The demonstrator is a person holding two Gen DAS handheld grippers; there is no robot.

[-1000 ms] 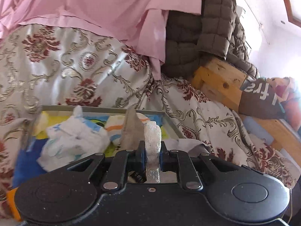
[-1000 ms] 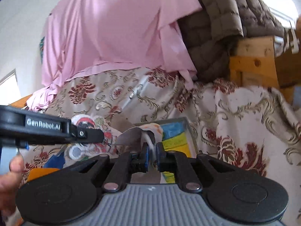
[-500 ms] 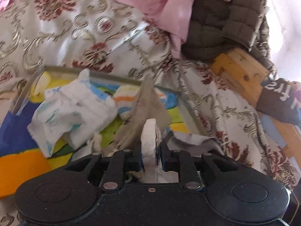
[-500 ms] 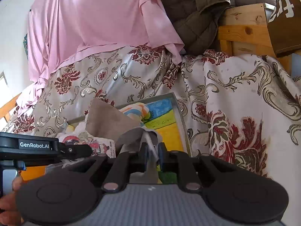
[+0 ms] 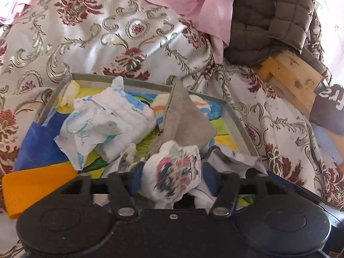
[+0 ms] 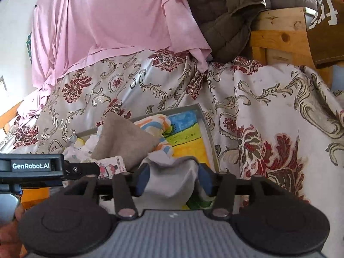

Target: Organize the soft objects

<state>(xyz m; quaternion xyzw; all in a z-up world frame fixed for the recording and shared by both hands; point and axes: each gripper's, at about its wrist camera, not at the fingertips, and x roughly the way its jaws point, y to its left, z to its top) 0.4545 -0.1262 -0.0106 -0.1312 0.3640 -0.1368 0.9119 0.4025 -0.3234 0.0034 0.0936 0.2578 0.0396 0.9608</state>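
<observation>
Two grippers are in view, each with its jaws spread. The left gripper [image 5: 171, 179] has just been opening; a white printed diaper [image 5: 173, 176] sits between its blue pads [image 5: 134, 179], and whether the pads still touch it cannot be told. The right gripper [image 6: 173, 177] has likewise just been opening; a pale grey cloth [image 6: 172, 178] bunches between its pads [image 6: 142, 178] and fills the gap, with contact on either side unclear. In the right wrist view the left gripper [image 6: 81, 168] enters from the left edge, its tip at the diaper [image 6: 110, 167], and part of a hand [image 6: 8, 225] shows at the lower left corner.

Both grippers are over the near end of a grey tray [image 5: 238, 126] with a colourful picture base. In the tray lie:
- a taupe cloth [image 5: 185, 118], one corner standing up, just beyond the diaper;
- a second diaper [image 5: 107, 122], white with blue print, partly unfolded, to the left;
- a striped item [image 5: 202, 105] in orange, blue and white, behind the taupe cloth;
- a small yellow item [image 5: 72, 90] in the far left corner.

An orange piece [image 5: 36, 185] lies at the near left of the tray. The tray rests on a floral cover [image 5: 120, 43]. Further back, a pink sheet [image 6: 111, 21] and a brown quilted jacket [image 6: 228, 21] hang over a wooden frame [image 6: 279, 36].
</observation>
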